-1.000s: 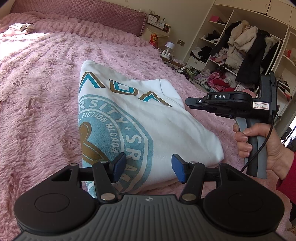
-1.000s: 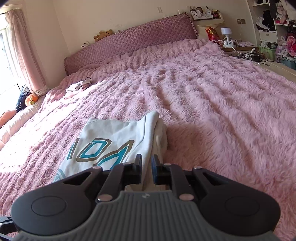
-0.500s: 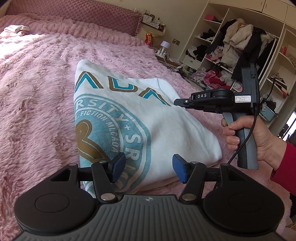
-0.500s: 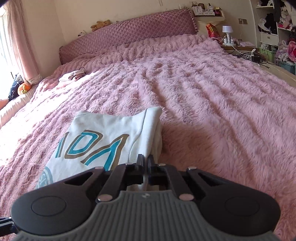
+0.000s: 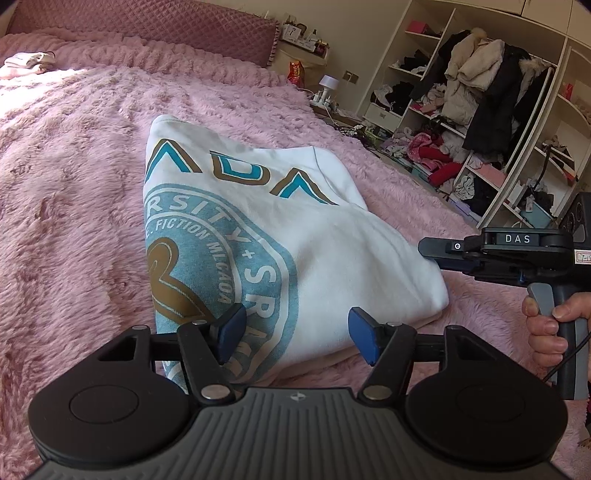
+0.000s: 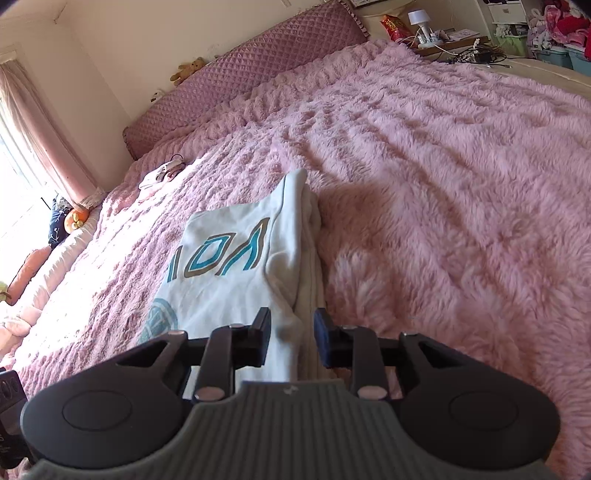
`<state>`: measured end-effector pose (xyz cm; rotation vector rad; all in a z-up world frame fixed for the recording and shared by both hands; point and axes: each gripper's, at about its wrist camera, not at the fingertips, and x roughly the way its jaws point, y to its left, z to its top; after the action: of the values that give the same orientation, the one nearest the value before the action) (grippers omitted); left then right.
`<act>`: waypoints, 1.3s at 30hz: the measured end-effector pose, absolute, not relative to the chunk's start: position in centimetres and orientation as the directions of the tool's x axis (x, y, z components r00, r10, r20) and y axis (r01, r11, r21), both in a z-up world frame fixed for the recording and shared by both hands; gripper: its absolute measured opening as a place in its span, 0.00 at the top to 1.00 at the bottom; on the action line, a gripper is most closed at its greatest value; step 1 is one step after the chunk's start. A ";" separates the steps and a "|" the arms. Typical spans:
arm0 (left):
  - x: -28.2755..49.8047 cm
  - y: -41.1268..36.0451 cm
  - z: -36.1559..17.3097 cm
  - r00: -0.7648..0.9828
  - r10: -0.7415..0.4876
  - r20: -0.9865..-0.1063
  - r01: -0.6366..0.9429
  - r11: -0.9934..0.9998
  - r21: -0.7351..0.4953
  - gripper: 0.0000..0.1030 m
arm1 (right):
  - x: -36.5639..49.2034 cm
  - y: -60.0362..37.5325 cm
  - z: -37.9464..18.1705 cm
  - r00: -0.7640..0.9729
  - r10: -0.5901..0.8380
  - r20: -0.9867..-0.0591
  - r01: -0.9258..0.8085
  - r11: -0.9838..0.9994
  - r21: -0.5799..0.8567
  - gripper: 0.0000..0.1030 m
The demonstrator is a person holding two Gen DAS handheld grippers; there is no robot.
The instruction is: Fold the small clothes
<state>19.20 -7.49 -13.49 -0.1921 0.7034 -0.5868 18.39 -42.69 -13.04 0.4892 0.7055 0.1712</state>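
Observation:
A folded white sweatshirt (image 5: pixel 295 229) with a teal and gold print lies on the pink fluffy bed cover (image 5: pixel 74 166). My left gripper (image 5: pixel 297 332) hovers over its near edge, jaws wide and still opening, nothing pinched between the blue pads. In the left wrist view my right gripper (image 5: pixel 426 248) points at the sweatshirt's right edge, held by a person's hand (image 5: pixel 550 325). In the right wrist view, the right gripper (image 6: pixel 291 334) has its jaws opening. The folded edge of the sweatshirt (image 6: pixel 229 291) shows in the gap, and the pads do not press on it.
The bed cover (image 6: pixel 443 184) stretches far and right of the sweatshirt. A small pile of clothes (image 5: pixel 27 61) lies near the quilted headboard (image 5: pixel 147 26). A nightstand with a lamp (image 5: pixel 327 83) and open shelves stuffed with clothes (image 5: pixel 480 92) stand beyond the bed's right side.
My right gripper was shut at the sweatshirt's edge; it has drawn back to the right and its jaws have parted. The left jaws have widened a little; the left hand stayed put.

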 end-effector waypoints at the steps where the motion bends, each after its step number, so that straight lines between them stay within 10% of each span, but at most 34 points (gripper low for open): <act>1: 19.2 -7.6 -13.4 0.611 -0.564 -0.556 0.441 0.825 -0.353 0.28 | 18.0 -42.3 -13.4 0.745 0.320 -0.585 0.003 0.875 0.484 0.76; 4: 19.3 -7.7 -13.2 0.608 -0.558 -0.565 0.435 0.829 -0.350 0.28 | 17.7 -41.3 -14.1 0.723 0.312 -0.617 0.002 0.891 0.454 1.00; 19: 15.4 -3.8 -12.1 0.695 -0.361 -0.621 0.323 0.929 -0.179 0.32 | 16.9 -41.6 -15.1 0.717 0.256 -0.648 0.078 0.895 0.440 1.00; 25: 15.7 -4.8 -12.2 0.686 -0.351 -0.638 0.363 0.924 -0.118 0.73 | 17.2 -41.6 -14.8 0.710 0.254 -0.656 0.082 0.896 0.436 1.00; 33: 15.4 -5.6 -12.6 0.684 -0.325 -0.653 0.419 0.908 -0.014 0.85 | 15.3 -41.3 -13.7 0.730 0.244 -0.638 0.079 0.897 0.434 0.72; 39: 15.8 -5.8 -12.5 0.673 -0.327 -0.664 0.432 0.902 -0.006 0.93 | 13.6 -40.6 -14.0 0.722 0.266 -0.639 0.041 0.905 0.423 0.73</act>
<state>15.77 -5.80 -12.49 0.1562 0.7146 -0.4287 13.59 -40.62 -14.04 0.4310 0.7594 0.1285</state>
